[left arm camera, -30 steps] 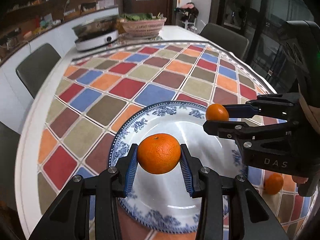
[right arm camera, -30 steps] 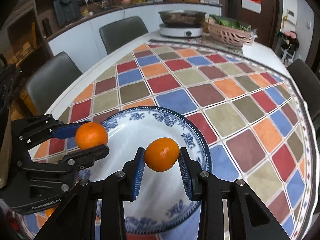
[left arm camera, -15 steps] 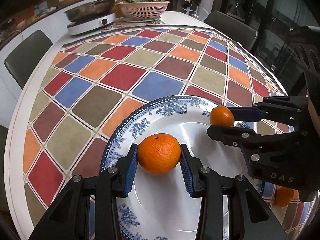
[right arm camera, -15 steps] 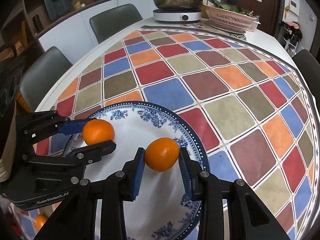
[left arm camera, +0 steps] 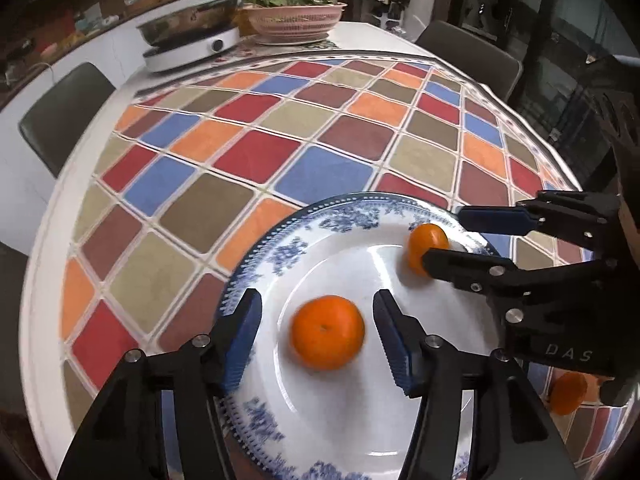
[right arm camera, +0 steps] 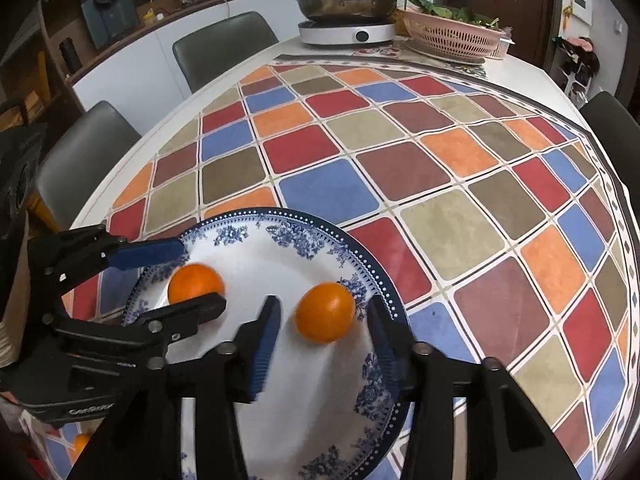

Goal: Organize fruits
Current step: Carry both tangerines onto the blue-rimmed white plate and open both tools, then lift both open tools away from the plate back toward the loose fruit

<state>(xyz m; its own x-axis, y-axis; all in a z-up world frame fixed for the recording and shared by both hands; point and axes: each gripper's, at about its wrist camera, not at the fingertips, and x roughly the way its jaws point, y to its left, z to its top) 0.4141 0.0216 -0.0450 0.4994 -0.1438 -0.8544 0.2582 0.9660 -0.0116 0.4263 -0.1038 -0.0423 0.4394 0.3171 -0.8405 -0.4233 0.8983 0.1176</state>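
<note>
Chequered in red, blue, orange and olive, a cloth (left arm camera: 248,160) spread over a white table (left arm camera: 44,240). At the far end, an electric hotplate (left arm camera: 188,50) with a steel pan, beside it a pink basket (left arm camera: 294,20) of greens. Near the front edge, a blue-and-white plate (left arm camera: 280,248), both tongs over it. Left tongs (left arm camera: 318,338), jaws just parted, blue pads clear on either side of a larger orange (left arm camera: 327,332) lying loose on the plate between them. Right tongs (right arm camera: 322,330), likewise just opened, pads standing off a smaller orange (right arm camera: 325,312), also down on the plate near its right rim. Further to the right, off the plate and on the cloth, a third orange (left arm camera: 568,393), partly hidden behind the right tongs.
</note>
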